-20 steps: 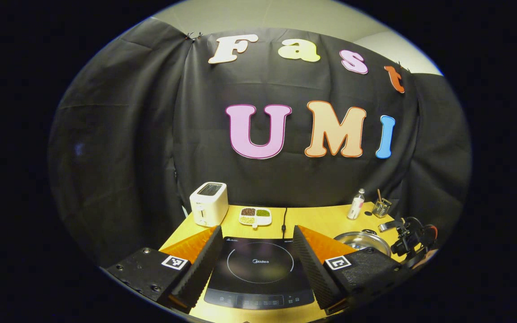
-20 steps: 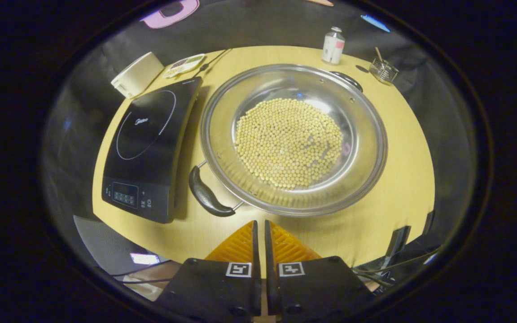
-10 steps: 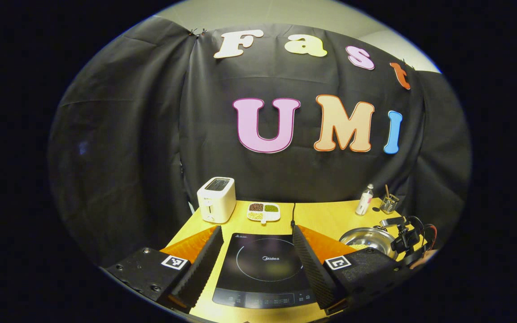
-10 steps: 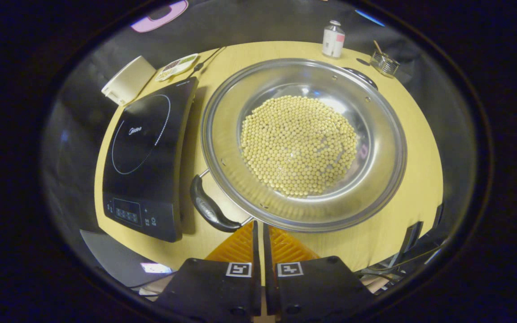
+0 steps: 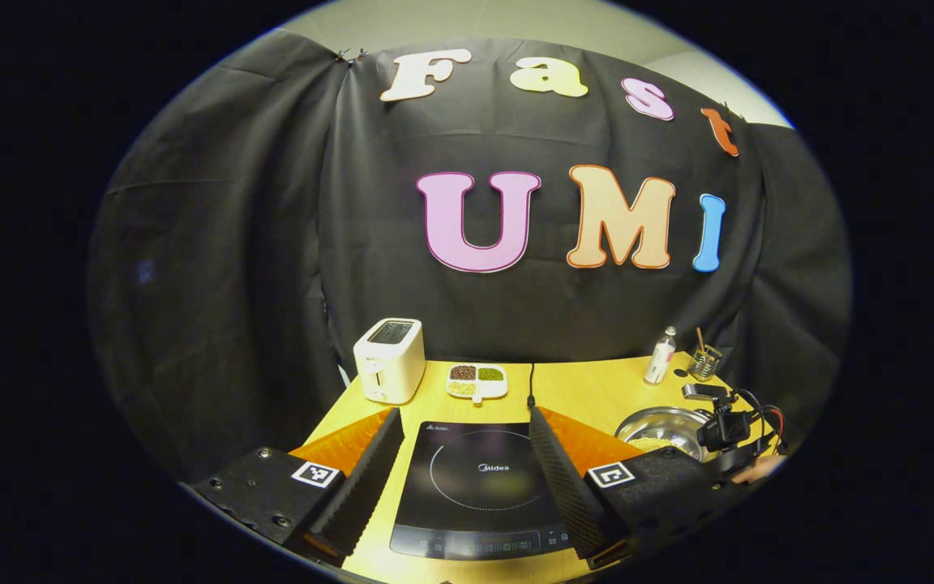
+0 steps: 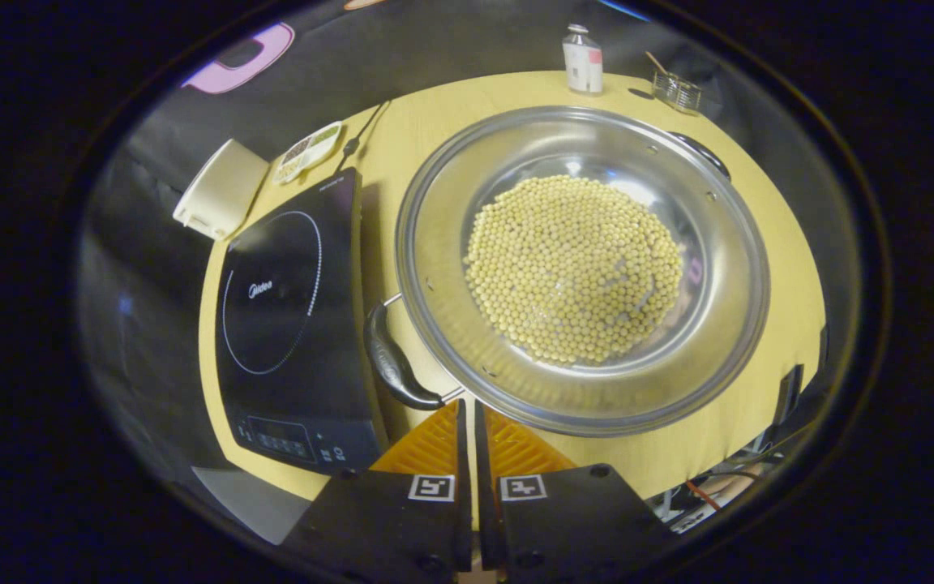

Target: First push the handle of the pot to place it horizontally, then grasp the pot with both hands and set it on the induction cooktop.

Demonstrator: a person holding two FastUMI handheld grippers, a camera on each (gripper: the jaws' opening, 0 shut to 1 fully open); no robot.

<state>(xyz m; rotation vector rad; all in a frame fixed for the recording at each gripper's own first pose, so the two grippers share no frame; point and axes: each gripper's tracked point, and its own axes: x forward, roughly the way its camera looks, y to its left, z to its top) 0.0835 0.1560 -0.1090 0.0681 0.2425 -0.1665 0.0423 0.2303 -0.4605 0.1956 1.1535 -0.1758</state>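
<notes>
"Midea" on induction cooktop [image 5: 479,483]

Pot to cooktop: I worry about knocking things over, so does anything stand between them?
Nothing visible does. The pot sits right beside the induction cooktop, with its near handle at the cooktop's edge. The toaster and bottle stand farther back.
</notes>
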